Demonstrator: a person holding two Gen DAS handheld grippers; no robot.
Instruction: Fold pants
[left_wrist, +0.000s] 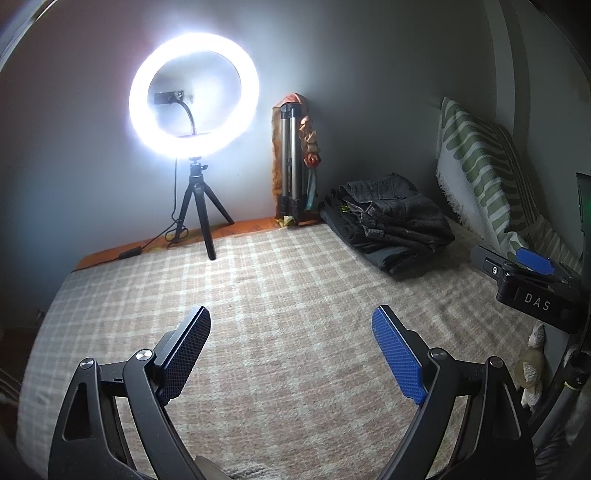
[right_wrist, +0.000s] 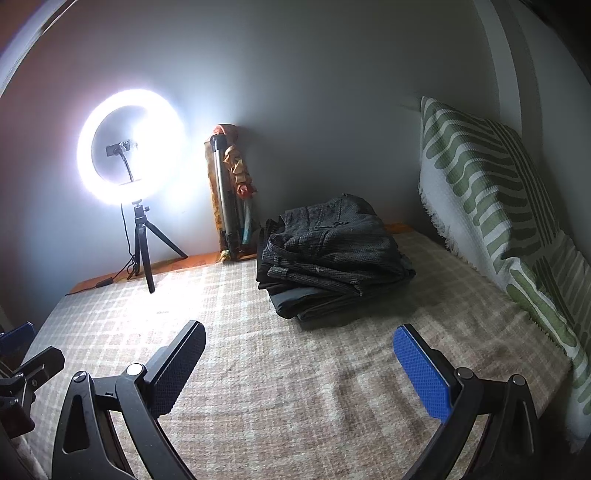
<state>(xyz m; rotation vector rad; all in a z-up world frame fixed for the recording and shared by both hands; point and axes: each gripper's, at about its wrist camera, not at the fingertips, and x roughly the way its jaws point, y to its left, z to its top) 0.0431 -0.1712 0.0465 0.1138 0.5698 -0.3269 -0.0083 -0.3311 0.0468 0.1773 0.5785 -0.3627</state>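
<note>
A stack of dark grey folded pants (left_wrist: 388, 225) lies on the checked beige bed cover (left_wrist: 280, 295) at the far right, near the wall. It also shows in the right wrist view (right_wrist: 332, 258). My left gripper (left_wrist: 291, 314) is open and empty above the bare cover, well short of the stack. My right gripper (right_wrist: 301, 332) is open and empty, just in front of the stack. The right gripper's body shows at the right edge of the left wrist view (left_wrist: 532, 280).
A lit ring light (left_wrist: 194, 96) on a small black tripod (left_wrist: 199, 206) stands at the back left with its cable on the bed edge. A folded silver tripod (left_wrist: 291, 162) leans on the wall. A green-striped pillow (right_wrist: 491, 192) lies along the right side.
</note>
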